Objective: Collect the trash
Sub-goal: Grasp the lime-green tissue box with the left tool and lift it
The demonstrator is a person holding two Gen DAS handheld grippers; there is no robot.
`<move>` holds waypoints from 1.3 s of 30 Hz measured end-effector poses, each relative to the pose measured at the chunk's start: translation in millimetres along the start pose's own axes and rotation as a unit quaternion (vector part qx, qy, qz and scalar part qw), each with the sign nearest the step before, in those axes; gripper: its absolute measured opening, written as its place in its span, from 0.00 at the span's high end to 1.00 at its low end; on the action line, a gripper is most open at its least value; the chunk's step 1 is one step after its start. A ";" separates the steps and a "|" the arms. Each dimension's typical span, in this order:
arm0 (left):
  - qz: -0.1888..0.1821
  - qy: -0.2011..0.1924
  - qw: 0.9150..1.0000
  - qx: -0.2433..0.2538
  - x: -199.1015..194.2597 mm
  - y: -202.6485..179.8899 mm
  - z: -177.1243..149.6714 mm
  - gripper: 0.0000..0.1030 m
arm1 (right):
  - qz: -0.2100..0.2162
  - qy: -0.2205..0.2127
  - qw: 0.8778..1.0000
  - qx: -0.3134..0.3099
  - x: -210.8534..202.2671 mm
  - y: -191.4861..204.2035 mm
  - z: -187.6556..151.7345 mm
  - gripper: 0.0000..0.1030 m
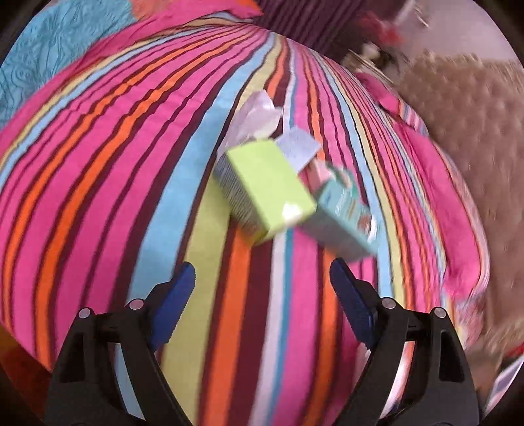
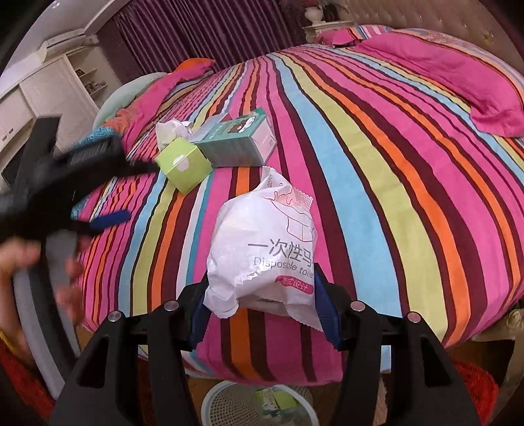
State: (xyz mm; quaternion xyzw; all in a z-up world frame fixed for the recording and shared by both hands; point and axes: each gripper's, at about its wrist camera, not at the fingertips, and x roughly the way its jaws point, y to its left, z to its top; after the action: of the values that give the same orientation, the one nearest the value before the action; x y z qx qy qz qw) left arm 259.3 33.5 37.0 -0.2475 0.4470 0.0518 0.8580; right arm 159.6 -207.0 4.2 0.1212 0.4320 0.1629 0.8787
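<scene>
A lime green box (image 1: 267,190) (image 2: 183,164), a teal box (image 1: 344,216) (image 2: 240,144) and crumpled white paper (image 1: 253,114) (image 2: 173,129) lie together on the striped bed. My left gripper (image 1: 262,285) is open and empty, just short of the green box; it also shows in the right wrist view (image 2: 108,183). My right gripper (image 2: 260,295) is shut on a white plastic packet (image 2: 265,249) printed "Disposable toilet", held above the bed's near edge. A white mesh waste basket (image 2: 229,403) with green packaging inside stands on the floor below it.
The bed (image 2: 376,147) has a striped cover and pink pillows (image 2: 458,75). White cabinets (image 2: 55,88) and purple curtains (image 2: 203,29) stand behind it. A beige rug (image 1: 475,137) lies beside the bed.
</scene>
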 end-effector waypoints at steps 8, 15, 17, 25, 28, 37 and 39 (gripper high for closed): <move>0.026 0.019 0.999 -0.043 43.0 -20.3 23.5 0.20 | -0.002 -0.010 1.000 -0.004 4.7 -6.9 10.6 0.48; 0.063 0.023 0.995 -0.070 68.7 -17.5 36.1 0.20 | -0.005 -0.015 1.000 -0.003 9.0 -18.7 21.3 0.48; 0.054 0.032 0.993 -0.102 74.0 -9.8 40.5 0.20 | -0.005 -0.016 1.000 -0.003 10.3 -19.4 23.2 0.48; 0.128 0.038 0.988 -0.079 91.3 -18.5 46.7 0.29 | -0.005 -0.019 1.000 0.000 12.9 -19.4 26.5 0.48; 0.119 0.032 0.991 -0.059 87.9 -17.7 42.6 0.30 | -0.006 -0.019 1.000 -0.001 12.4 -18.6 26.9 0.48; 0.065 0.022 0.998 0.008 46.7 0.8 11.6 0.38 | -0.009 -0.019 1.000 -0.008 8.3 -6.8 25.1 0.48; 0.059 0.020 0.998 0.028 35.7 3.6 2.6 0.39 | -0.010 -0.019 1.000 -0.014 5.8 -1.1 23.9 0.48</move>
State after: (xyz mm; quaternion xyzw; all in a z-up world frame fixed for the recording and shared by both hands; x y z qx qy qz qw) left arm 281.3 33.1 8.5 -0.1974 0.4792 0.0844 0.8511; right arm 182.2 -207.5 13.9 0.1079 0.4138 0.1575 0.8901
